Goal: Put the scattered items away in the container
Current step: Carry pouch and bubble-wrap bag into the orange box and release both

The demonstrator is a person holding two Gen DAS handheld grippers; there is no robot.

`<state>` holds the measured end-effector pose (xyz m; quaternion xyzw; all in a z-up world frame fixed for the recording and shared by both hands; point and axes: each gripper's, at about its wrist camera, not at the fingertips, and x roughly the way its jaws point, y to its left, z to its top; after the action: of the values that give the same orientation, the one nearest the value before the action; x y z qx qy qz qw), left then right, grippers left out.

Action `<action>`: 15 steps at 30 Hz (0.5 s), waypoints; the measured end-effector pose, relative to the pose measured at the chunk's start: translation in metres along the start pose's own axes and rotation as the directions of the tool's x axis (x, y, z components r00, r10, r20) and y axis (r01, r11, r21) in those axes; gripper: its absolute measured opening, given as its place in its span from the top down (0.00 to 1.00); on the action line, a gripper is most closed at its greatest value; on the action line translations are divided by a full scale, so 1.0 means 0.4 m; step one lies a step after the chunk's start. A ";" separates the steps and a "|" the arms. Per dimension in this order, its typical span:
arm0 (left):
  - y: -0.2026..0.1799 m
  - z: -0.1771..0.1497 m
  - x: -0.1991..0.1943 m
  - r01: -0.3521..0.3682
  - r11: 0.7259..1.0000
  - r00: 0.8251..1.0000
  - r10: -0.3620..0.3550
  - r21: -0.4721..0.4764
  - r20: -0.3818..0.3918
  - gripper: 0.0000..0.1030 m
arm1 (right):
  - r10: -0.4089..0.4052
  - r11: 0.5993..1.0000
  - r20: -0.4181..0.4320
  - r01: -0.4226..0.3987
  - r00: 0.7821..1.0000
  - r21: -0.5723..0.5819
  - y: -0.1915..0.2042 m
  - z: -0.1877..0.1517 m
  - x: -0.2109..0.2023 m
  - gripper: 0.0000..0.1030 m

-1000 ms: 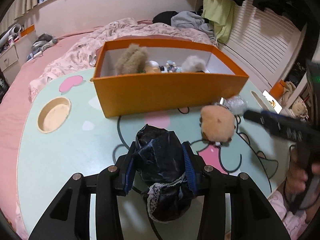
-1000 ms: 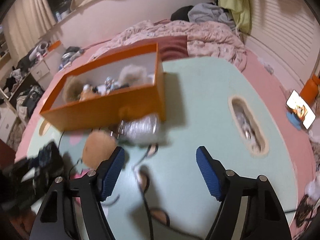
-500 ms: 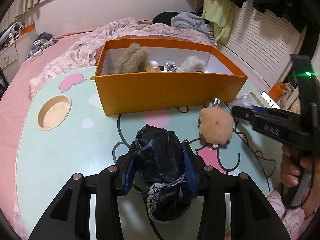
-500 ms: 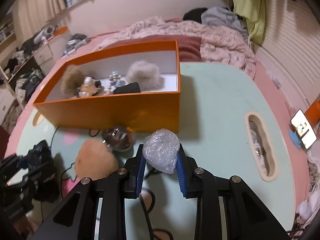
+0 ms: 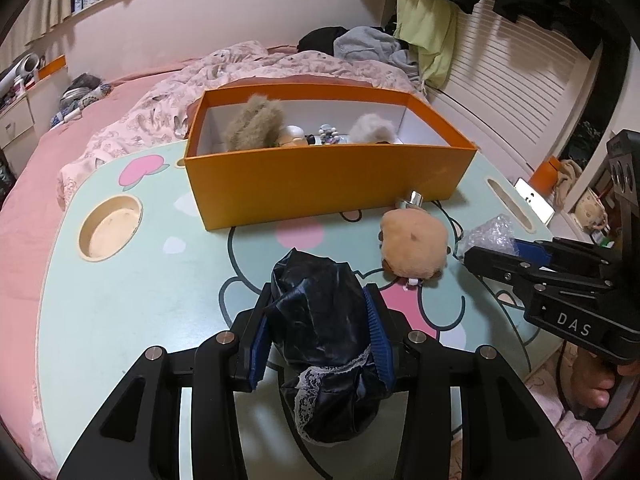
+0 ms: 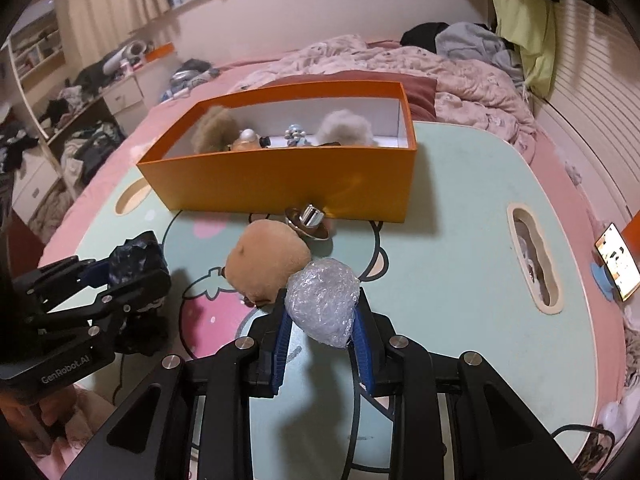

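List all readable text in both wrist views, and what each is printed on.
"DAS": white letters on the black body of the right gripper, left wrist view.
"GenRobot.AI": white letters on the black body of the left gripper, right wrist view.
Phone screen at the table edge: lit, too small to read.
Shelf bottles: labels blurred.

Dark satin bundle (image 5: 324,320) in left tool (image 5: 318,336) — orange box (image 5: 320,176) beyond

Bubble-wrap ball (image 6: 323,303) now clamped, lifted

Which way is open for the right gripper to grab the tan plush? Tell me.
Probably none yet: the right gripper is shut on the bubble wrap ball, so its fingers are full, though the tan plush lies just beside it.
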<state>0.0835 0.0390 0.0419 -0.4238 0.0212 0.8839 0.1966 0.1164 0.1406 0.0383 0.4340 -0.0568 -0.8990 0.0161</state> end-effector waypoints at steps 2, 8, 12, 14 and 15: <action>-0.001 0.005 0.000 0.000 1.000 1.000 0.000 0.004 -0.001 0.58 | 0.000 1.000 0.003 0.000 1.000 0.000 0.001 0.004 0.000 0.73; 0.005 0.046 -0.006 0.025 1.000 1.000 -0.025 -0.012 0.018 0.58 | 0.012 1.000 0.027 -0.012 1.000 -0.004 0.005 0.054 -0.005 0.73; 0.005 0.117 -0.021 0.050 0.999 0.997 -0.050 0.001 0.063 0.58 | -0.006 1.000 0.065 0.007 0.998 -0.022 0.009 0.123 -0.007 0.73; 0.003 0.163 -0.018 0.054 0.998 0.995 -0.055 0.015 0.080 0.58 | -0.011 1.000 0.077 0.013 0.997 -0.026 0.004 0.163 -0.002 0.73; 0.003 0.186 -0.012 0.053 0.998 0.995 -0.055 0.020 0.087 0.58 | -0.011 1.000 0.081 0.013 0.997 -0.027 0.002 0.184 0.003 0.73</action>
<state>0.0308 0.0514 0.0931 -0.3833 0.0089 0.8957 0.2250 0.0580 0.1461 0.0827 0.3974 -0.0424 -0.9166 0.0143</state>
